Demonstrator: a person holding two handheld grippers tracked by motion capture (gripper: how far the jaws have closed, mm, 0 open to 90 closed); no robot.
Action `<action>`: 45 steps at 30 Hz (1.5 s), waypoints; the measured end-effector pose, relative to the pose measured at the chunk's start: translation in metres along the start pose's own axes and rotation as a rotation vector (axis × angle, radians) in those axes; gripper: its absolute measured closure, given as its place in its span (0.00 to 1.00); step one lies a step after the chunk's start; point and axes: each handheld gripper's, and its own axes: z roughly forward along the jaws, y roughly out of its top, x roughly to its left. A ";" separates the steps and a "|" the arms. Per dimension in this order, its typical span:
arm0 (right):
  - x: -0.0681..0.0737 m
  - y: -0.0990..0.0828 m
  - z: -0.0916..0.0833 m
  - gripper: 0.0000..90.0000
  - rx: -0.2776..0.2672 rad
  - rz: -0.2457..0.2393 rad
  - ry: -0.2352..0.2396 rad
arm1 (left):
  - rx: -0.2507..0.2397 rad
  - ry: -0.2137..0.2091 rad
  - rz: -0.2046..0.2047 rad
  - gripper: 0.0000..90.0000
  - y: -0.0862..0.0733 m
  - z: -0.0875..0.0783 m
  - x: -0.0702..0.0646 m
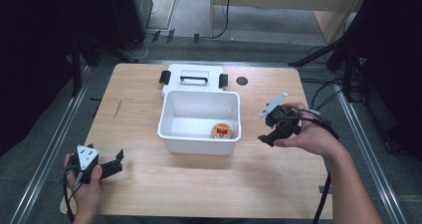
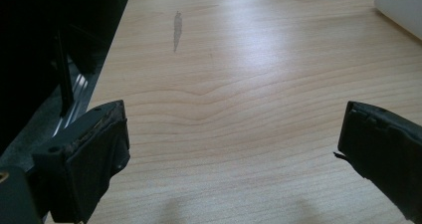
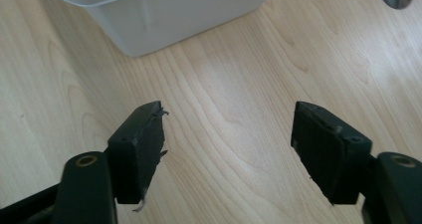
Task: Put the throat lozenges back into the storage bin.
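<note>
Lab recording booth, black curtains (image 1: 30,59), floor cables (image 1: 323,92), aluminium rails (image 1: 47,154)

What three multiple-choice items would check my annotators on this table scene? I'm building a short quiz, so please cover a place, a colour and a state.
1. Where does the small round thing lie?
A. On the lid
B. Inside the white bin
C. On the bare table

2. What colour is the lid behind the bin?
A. White with black latches
B. Blue
C. Clear

3. How do the right gripper's jaws stand?
A. Clamped on the bin's rim
B. Shut on nothing
C. Apart, with only the table between them

Answers: 1 B, it rests on the bin's floor near the front wall. 2 A, the high view shows it. 3 C, bare wood shows between the pads.
</note>
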 end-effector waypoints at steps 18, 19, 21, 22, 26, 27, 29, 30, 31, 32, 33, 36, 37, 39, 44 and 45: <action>0.019 -0.066 0.009 0.17 -0.260 0.283 -0.156 | -0.001 0.004 0.001 0.00 0.000 0.000 -0.001; 0.021 -0.069 0.010 0.15 -0.263 0.303 -0.164 | -0.001 0.004 0.001 0.00 0.000 0.000 0.000; 0.025 -0.086 0.014 0.14 -0.318 0.360 -0.181 | -0.004 0.005 0.000 0.00 0.000 0.000 -0.001; 0.026 -0.090 0.015 0.14 -0.333 0.374 -0.185 | -0.002 0.004 0.001 0.00 0.000 0.000 -0.001; 0.032 -0.110 0.021 0.07 -0.395 0.418 -0.187 | -0.002 0.006 0.001 0.00 0.000 0.000 -0.001; 0.033 -0.114 0.022 0.06 -0.405 0.435 -0.195 | -0.002 0.007 0.002 0.00 0.000 0.000 -0.001; 0.034 -0.118 0.023 0.05 -0.413 0.445 -0.208 | -0.002 0.008 0.004 0.00 0.000 0.000 -0.001; 0.036 -0.127 0.026 0.04 -0.430 0.477 -0.222 | -0.002 0.008 0.006 0.00 0.000 0.000 -0.001; 0.037 -0.129 0.027 0.04 -0.437 0.490 -0.222 | -0.002 0.008 0.006 0.00 0.000 0.000 -0.001; 0.038 -0.133 0.028 0.04 -0.444 0.503 -0.226 | -0.001 0.008 0.005 0.00 0.000 0.000 -0.001; 0.038 -0.136 0.029 0.04 -0.453 0.510 -0.232 | -0.003 0.008 0.003 0.00 0.000 0.000 -0.001; 0.040 -0.143 0.030 0.04 -0.470 0.535 -0.238 | -0.004 0.007 0.000 0.00 0.000 0.000 -0.001; 0.042 -0.149 0.031 0.04 -0.488 0.553 -0.256 | -0.004 0.006 -0.003 0.00 0.000 0.000 -0.001; 0.043 -0.155 0.032 0.04 -0.501 0.574 -0.274 | -0.007 0.006 -0.003 0.00 0.000 0.000 -0.001; 0.045 -0.170 0.032 0.04 -0.523 0.608 -0.288 | -0.006 0.006 -0.003 0.00 0.000 0.000 -0.001; 0.046 -0.172 0.032 0.04 -0.524 0.610 -0.288 | -0.007 0.006 -0.003 0.00 0.000 0.000 -0.001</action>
